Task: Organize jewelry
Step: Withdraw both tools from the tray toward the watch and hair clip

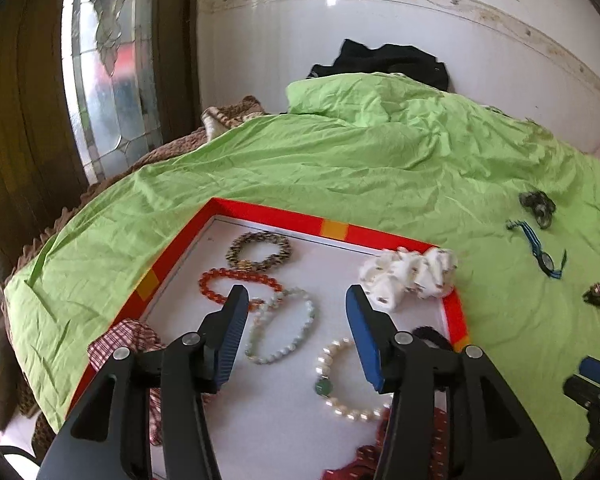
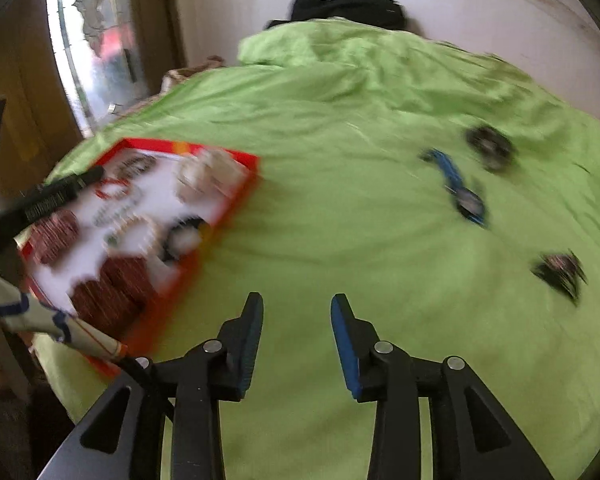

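green sheet lies bare beyond red tray rim; both jaws released, empty.

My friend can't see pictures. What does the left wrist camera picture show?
The left gripper hangs open over a red-edged tray on a green sheet, holding nothing. In the tray lie four bead bracelets, among them a pearl bracelet, and a white scrunchie rests on its far corner. A blue watch lies on the sheet to the right.
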